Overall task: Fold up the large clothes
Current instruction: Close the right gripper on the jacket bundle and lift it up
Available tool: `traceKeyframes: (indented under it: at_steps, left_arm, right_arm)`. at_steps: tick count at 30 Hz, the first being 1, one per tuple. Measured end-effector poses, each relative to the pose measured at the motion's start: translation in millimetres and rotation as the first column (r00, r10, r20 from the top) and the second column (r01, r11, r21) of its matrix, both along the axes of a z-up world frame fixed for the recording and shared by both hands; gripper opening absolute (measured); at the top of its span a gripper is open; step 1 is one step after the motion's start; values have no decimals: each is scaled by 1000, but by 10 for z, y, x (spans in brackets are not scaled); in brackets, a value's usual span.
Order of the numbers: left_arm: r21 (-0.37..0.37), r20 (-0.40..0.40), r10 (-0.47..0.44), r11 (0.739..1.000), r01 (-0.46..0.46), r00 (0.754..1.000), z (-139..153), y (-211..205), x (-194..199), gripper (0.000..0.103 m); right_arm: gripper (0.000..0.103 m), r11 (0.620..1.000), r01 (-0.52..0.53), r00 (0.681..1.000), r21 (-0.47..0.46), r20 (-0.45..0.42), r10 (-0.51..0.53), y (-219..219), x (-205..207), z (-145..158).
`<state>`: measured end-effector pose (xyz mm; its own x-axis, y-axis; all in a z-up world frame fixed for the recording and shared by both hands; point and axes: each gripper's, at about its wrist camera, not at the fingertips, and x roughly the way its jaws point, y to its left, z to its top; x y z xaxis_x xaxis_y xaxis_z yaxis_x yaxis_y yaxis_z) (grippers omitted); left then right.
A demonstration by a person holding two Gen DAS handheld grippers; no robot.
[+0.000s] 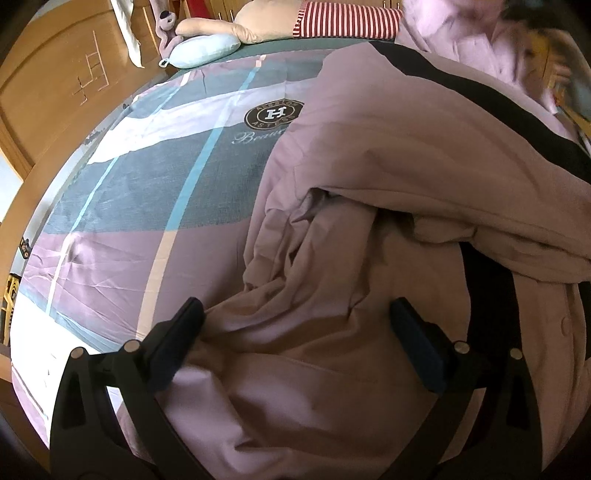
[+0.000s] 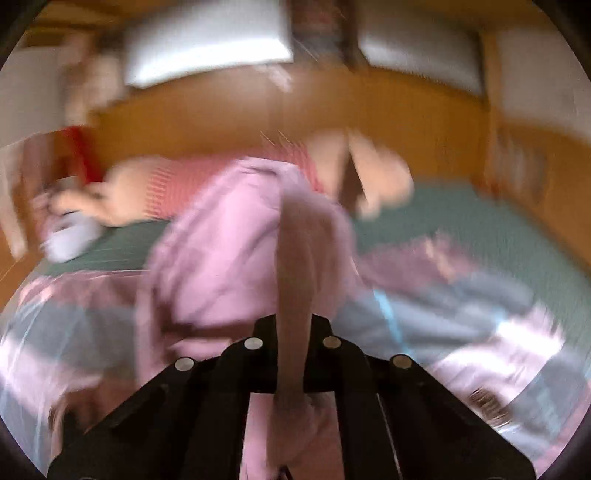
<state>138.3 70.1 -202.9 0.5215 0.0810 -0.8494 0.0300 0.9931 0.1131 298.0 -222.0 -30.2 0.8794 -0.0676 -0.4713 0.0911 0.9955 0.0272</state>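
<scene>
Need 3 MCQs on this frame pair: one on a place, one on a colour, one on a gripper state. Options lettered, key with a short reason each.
1. Where does the pink garment lie?
A. on the patterned bedsheet
B. on a wooden floor
C. inside a drawer

2. What colour is the small round cushion at the head of the bed?
A. yellow
B. light blue
C. black

3. How do the two grippers stand?
A. both open
B. left gripper open over the cloth, right gripper shut on the garment
C. both shut on nothing

Key: 1 A, the garment spreads across the sheet; 2 B, it shows pale blue beside the striped pillow; 3 B, the left fingers stand wide apart, while a pink fold runs between the closed right fingers.
</scene>
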Motion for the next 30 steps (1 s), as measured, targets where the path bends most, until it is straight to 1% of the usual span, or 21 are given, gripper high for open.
traceKeyframes:
  at_steps: [1,2,4,5,7,9,10,11,12,13,14,16,18,19,21,22,25,26,27,28,30]
  left_arm:
    - [-2,-4,3,1000,-3,1000,0,-1,8,101]
    - [-3,-8,5,1000,-5,1000,1,0,12,101]
    - [-5,-18,7,1000,-7,1000,10,8,11,101]
    - [-10,-27,9,1000,-9,1000,14,15,13,101]
    - [-24,-42,19,1000,-20,999,27,44,18,101]
    - [-42,-47,31,999,-33,998,61,74,17,101]
    - [-48,-46,36,998,-38,998,77,82,9,101]
    - [-58,-44,42,997,-45,998,101,100,-1,101]
    - [-73,-40,49,996,-52,998,132,123,-13,101]
    - [-100,-34,61,993,-64,998,196,163,-26,101]
    - [-119,-29,69,990,-72,997,242,191,-37,101]
    - [-167,-7,89,982,-89,996,358,264,-67,101]
    - [-212,28,108,972,-99,994,470,320,-108,101]
    - [-230,50,106,969,-92,993,518,326,-127,101]
    - [-254,85,76,966,-52,993,586,269,-163,101]
    - [-259,86,55,965,-31,995,597,227,-164,101]
    - [-278,51,4,960,10,999,583,131,-176,101]
    - [-284,43,3,959,9,999,578,129,-174,101]
    - [-290,36,5,957,5,999,576,131,-173,101]
    - [-290,32,7,957,3,999,576,128,-174,101]
    - [-277,26,18,961,-11,999,567,170,-145,101]
  right_arm:
    - [4,999,-47,998,-11,38,47,87,-434,109]
    - [4,997,-79,995,-6,53,79,122,-760,150]
    - [4,993,-112,992,30,63,110,100,-1431,119]
    - [4,991,-110,994,82,39,107,23,-1781,-2]
    - [5,986,-96,994,135,-32,101,-84,-2142,-276]
    - [11,994,-33,987,105,-151,49,-151,-2366,-526]
    - [16,993,16,978,120,-207,9,-229,-2477,-619]
    - [23,983,63,969,175,-246,-18,-340,-2602,-690]
    - [49,971,109,961,214,-274,-48,-438,-2715,-730]
    - [70,961,157,954,226,-288,-88,-511,-2828,-751]
    - [74,953,216,945,214,-293,-148,-589,-3001,-748]
    - [75,938,269,932,220,-306,-195,-700,-3192,-711]
    - [75,921,277,935,274,-299,-192,-763,-3309,-633]
    - [75,915,265,942,305,-284,-178,-750,-3337,-550]
    - [83,918,215,957,335,-258,-130,-627,-3310,-405]
    - [90,918,174,966,356,-243,-89,-502,-3254,-338]
    - [99,910,45,978,411,-204,44,-45,-3054,-218]
    - [102,915,-9,974,403,-204,99,196,-2934,-185]
    - [102,922,-40,969,385,-210,130,353,-2842,-186]
    - [102,936,-81,959,343,-230,167,593,-2739,-197]
    - [102,963,-159,934,220,-281,218,1019,-2580,-262]
